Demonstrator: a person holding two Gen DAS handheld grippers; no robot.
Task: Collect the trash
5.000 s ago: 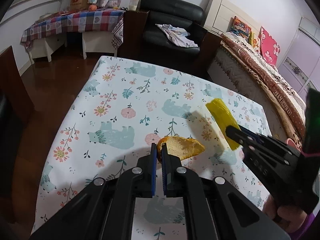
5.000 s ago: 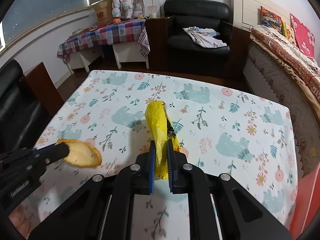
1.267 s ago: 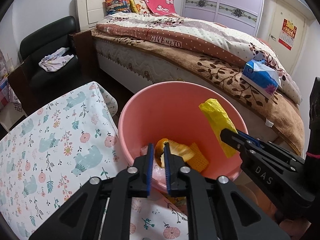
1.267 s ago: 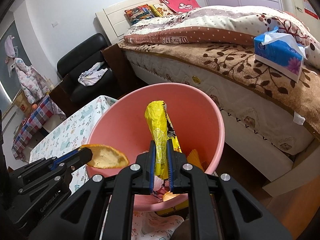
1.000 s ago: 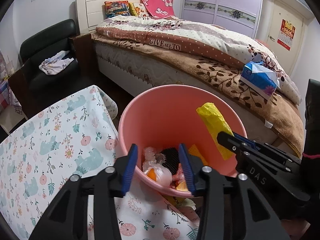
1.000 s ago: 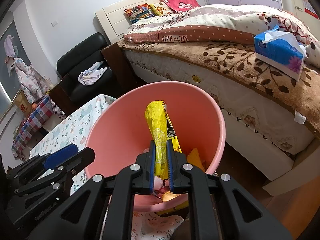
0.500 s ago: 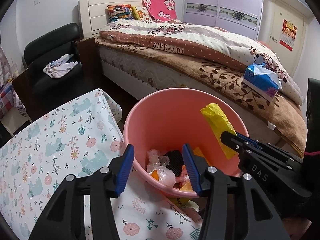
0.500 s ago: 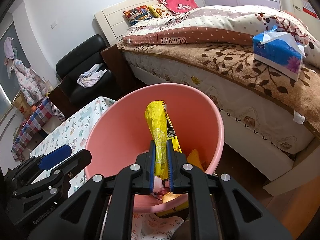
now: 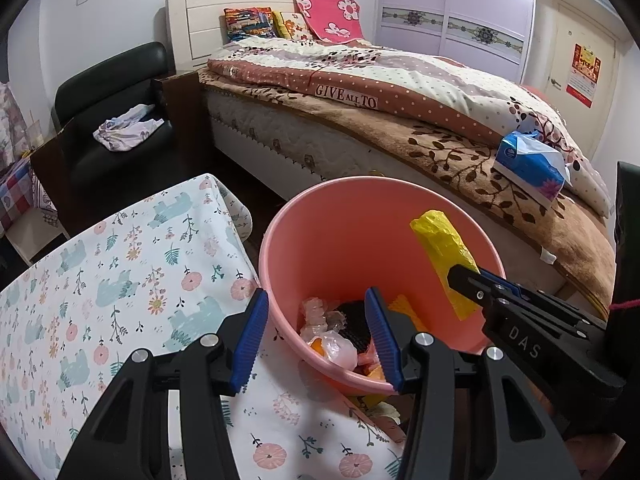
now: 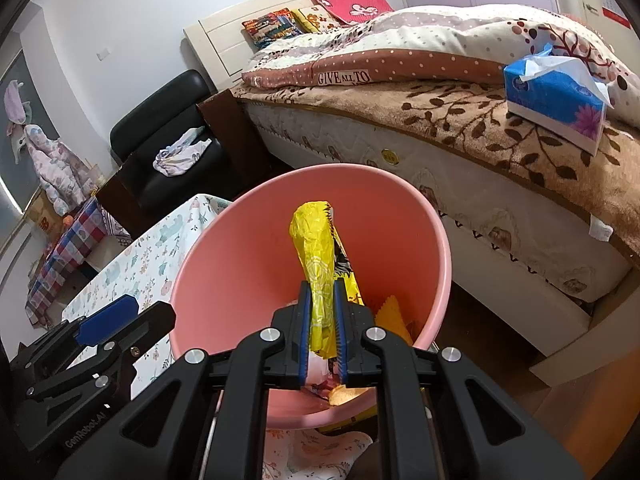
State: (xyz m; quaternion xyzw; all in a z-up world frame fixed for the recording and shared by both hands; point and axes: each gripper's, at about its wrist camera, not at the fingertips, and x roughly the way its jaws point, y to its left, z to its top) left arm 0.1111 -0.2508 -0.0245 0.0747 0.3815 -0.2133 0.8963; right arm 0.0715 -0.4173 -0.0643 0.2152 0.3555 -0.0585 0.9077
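Note:
A pink bin (image 9: 320, 216) stands at the table's corner, also in the right wrist view (image 10: 436, 248). Trash lies in its bottom: clear plastic wrap (image 9: 330, 346), orange peel (image 9: 316, 345) and a dark piece. My left gripper (image 9: 316, 332) is open and empty, its fingers either side of the bin's near rim. My right gripper (image 10: 322, 320) is shut on a yellow snack wrapper (image 10: 316, 252) and holds it over the bin's mouth. The wrapper also shows in the left wrist view (image 9: 444, 248).
A floral tablecloth (image 9: 120, 280) covers the table at left. A bed (image 9: 400, 112) runs behind the bin, with a blue tissue pack (image 9: 528, 168) on it. A black armchair (image 9: 112, 120) with a cloth stands at the back left.
My left gripper has opened and the orange peel has dropped into the bin. Since then it has drawn back slightly. My right gripper still holds the yellow wrapper over the bin.

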